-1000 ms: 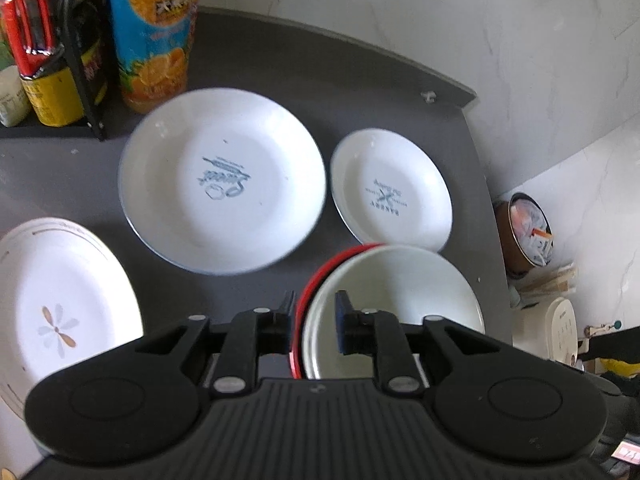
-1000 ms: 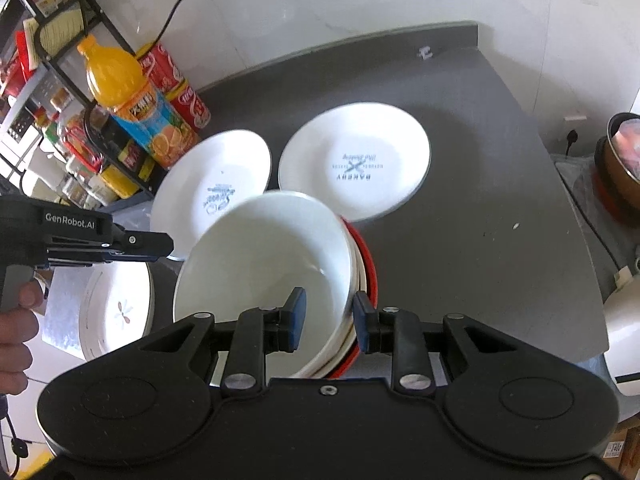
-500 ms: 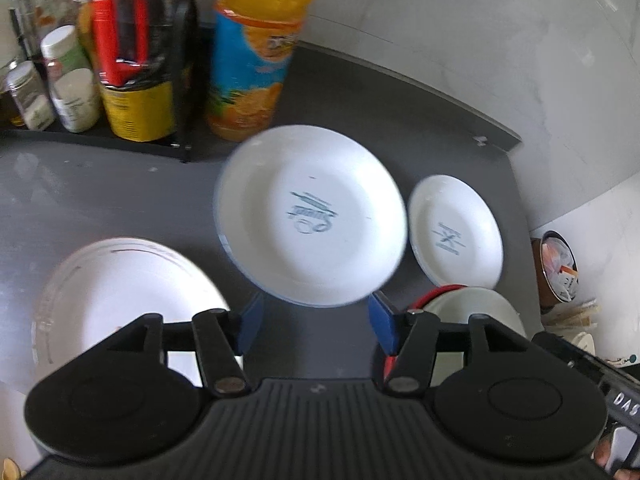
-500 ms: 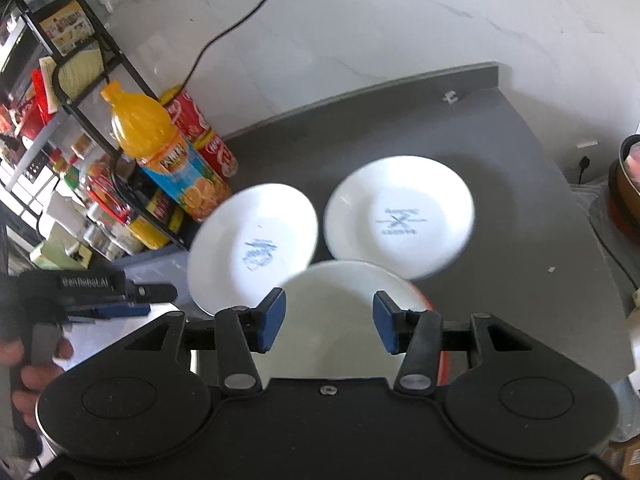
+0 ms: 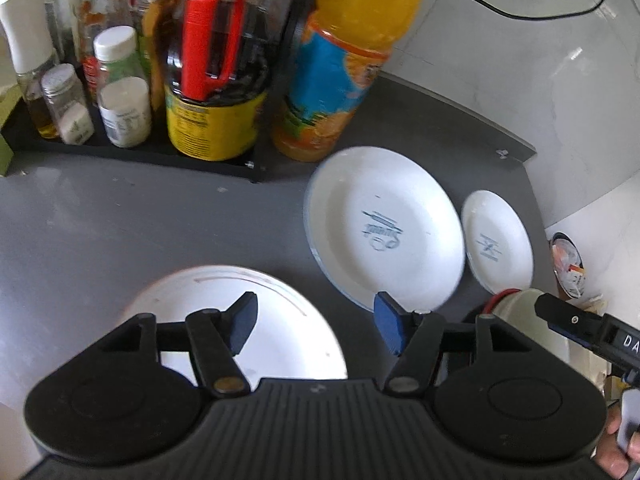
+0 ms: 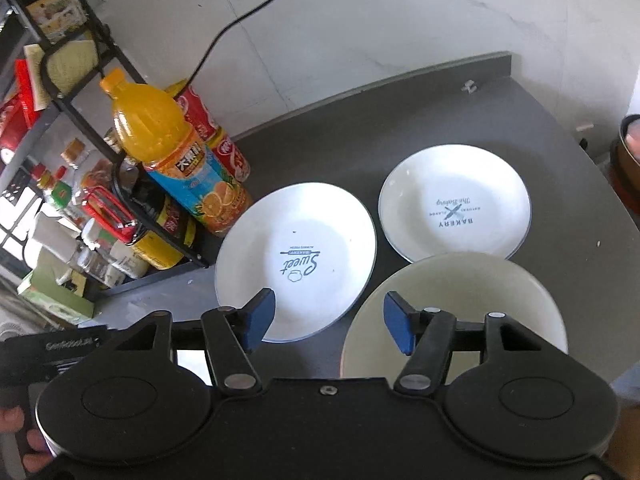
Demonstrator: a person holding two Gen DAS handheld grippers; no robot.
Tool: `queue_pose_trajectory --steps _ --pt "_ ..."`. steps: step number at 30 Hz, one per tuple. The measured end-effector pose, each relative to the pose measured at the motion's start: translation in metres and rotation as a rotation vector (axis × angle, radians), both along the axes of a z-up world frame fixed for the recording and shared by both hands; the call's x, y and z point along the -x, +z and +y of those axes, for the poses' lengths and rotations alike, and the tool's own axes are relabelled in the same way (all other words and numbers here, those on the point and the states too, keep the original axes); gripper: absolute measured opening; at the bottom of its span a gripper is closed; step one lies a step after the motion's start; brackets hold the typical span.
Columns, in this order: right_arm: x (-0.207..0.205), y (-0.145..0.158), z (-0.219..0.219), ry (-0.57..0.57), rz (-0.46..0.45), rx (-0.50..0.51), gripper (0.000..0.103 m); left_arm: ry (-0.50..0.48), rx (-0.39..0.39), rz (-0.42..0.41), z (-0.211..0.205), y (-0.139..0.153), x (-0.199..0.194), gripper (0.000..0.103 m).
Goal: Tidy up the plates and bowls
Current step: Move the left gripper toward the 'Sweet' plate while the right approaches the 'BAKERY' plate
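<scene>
A white "Sweet" plate point(image 5: 384, 228) point(image 6: 296, 260) lies mid-counter, with a smaller white "Bakery" plate point(image 5: 498, 242) point(image 6: 454, 204) to its right. A white plate with a gold rim line point(image 5: 248, 320) sits nearest the left gripper. The stack of white bowls on a red one point(image 5: 516, 312) point(image 6: 456, 304) rests at the front right. My left gripper point(image 5: 316, 324) is open above the gold-rimmed plate's right edge and holds nothing. My right gripper point(image 6: 328, 320) is open between the "Sweet" plate and the bowl stack, also holding nothing.
An orange juice bottle point(image 5: 344, 60) point(image 6: 176, 156) and a black rack of condiment bottles point(image 5: 132, 80) line the back left of the grey counter point(image 5: 120, 224). Red cans point(image 6: 216, 140) stand behind the juice. A pot point(image 5: 568, 264) sits beyond the counter's right edge.
Both grippers opened and let go of the bowl stack, which now rests on the counter. Both pulled back, the left swinging left over the gold-rimmed plate.
</scene>
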State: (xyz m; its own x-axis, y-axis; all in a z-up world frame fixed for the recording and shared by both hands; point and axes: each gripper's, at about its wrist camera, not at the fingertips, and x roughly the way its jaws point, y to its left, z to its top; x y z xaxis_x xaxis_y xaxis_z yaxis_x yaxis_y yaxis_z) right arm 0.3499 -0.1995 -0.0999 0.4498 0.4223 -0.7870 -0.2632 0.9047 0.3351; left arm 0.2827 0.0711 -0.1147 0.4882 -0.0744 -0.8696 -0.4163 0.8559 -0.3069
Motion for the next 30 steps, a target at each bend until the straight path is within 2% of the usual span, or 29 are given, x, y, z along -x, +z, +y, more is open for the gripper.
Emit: queue_pose_trajectory --steps 14,21,30 --pt "-0.03 -0.016 0.017 -0.031 0.045 -0.001 0.06 0.055 0.023 0.008 0.027 -0.015 -0.009 0.063" --pt "-0.064 -0.038 0.024 -0.029 0.149 -0.028 0.06 0.113 0.046 0.033 0.027 -0.03 -0.028 0.063" --pt "-0.112 -0.069 0.031 0.028 0.256 0.016 0.06 0.221 0.094 0.071 0.025 -0.056 -0.051 0.06"
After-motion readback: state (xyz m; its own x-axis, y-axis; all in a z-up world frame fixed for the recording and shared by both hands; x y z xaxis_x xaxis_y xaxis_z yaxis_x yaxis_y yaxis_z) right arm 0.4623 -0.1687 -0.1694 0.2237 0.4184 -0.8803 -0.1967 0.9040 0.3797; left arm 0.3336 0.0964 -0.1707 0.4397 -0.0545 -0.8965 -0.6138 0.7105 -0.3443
